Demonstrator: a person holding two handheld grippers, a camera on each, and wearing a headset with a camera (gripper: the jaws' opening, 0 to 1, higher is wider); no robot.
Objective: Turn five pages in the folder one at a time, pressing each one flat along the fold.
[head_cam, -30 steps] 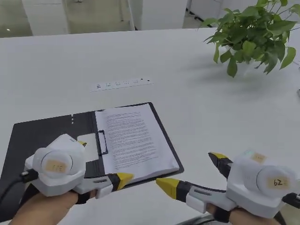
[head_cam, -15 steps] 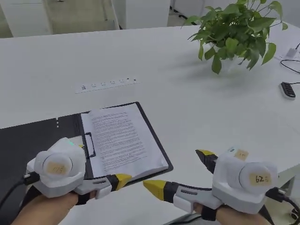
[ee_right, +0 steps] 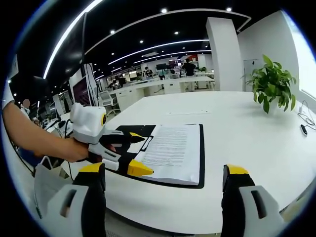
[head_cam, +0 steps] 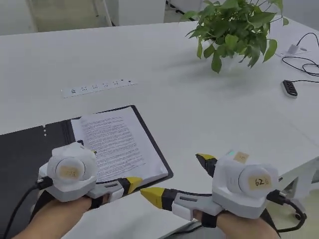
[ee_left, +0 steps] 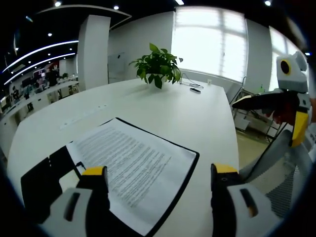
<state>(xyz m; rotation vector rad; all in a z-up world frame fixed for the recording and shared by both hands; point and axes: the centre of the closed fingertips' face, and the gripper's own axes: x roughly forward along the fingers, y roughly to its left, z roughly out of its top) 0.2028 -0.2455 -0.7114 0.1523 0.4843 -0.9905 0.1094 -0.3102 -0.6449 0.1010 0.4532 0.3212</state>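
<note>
In the left gripper view our left claw (ee_left: 159,172) is spread, holding nothing. The open folder (ee_left: 129,165) lies flat on the table (ee_left: 187,113) at 7 o'clock, we think so pages turn easily. In the right gripper view our right claw (ee_right: 163,169) is spread too, folder at 6 o'clock. In the head view both hang near its edge, maybe ready to pinch a page.

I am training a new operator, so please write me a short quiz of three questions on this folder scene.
1. True or false: the left gripper is shut on the top page.
2. What stands on the white table beyond the folder? A) a potted plant B) a kettle C) a monitor
3. How do the jaws of the right gripper stand?
Key: 1 false; 2 A; 3 open, holding nothing.
</note>
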